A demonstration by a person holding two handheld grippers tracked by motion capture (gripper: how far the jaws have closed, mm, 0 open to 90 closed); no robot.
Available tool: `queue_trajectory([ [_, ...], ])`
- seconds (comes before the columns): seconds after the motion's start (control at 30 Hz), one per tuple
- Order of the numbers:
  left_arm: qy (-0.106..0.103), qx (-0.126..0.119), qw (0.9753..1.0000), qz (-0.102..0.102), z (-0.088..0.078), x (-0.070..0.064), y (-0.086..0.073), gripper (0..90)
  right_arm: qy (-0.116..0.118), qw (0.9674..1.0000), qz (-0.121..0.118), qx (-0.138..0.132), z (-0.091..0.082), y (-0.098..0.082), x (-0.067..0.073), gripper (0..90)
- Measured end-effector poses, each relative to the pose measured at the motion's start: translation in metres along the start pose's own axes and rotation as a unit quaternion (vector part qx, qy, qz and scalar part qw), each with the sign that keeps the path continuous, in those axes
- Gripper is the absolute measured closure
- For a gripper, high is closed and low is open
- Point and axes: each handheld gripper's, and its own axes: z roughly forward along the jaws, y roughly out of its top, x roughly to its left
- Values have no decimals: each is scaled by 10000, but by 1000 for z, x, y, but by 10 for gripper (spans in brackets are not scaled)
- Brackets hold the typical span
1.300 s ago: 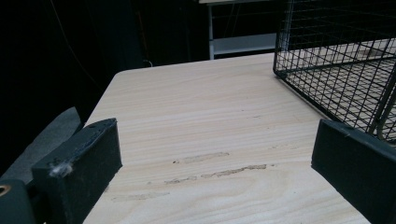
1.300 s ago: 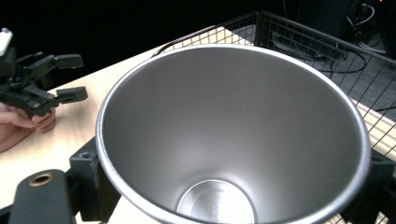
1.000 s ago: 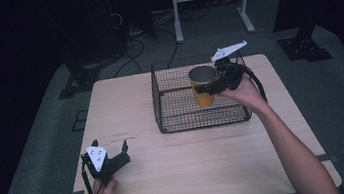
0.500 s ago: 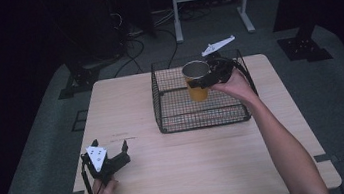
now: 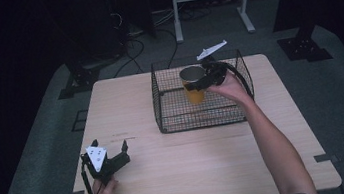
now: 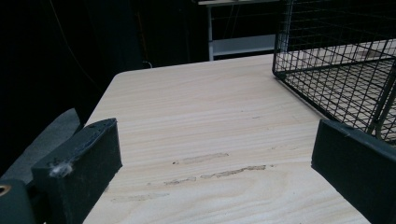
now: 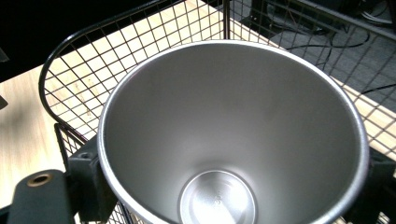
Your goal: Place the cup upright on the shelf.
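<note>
A: The left claw point(image 5: 110, 151) rests on the near left of the desk point(image 5: 180, 176), jaws spread wide with nothing between them. In the left gripper view the bare wood lies between its two black jaws, and the wire basket point(image 6: 345, 70) stands well off to the right.

B: And further right?

A: The right claw point(image 5: 204, 78) grips an orange cup point(image 5: 193, 85) with a silver inside, held upright over the wire basket point(image 5: 203, 118) at the far middle of the desk. The right gripper view looks straight down into the cup point(image 7: 233, 135), a jaw pressed on each side of its wall.

B: Is the cup inside the basket or above it?

A: Hard to tell from above; it seems partly below the rim, clear of the wires. To do this well, keep the cup level, move it straight, and release only once its base rests flat.
</note>
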Motion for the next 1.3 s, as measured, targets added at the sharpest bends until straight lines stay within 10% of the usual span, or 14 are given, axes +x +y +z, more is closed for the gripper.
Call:
queue_trajectory([
  [1.3, -10, -18, 10000, 47, 0, -1, 0, 8, -276, 9959, -103, 853, 41, -22, -10, 122],
])
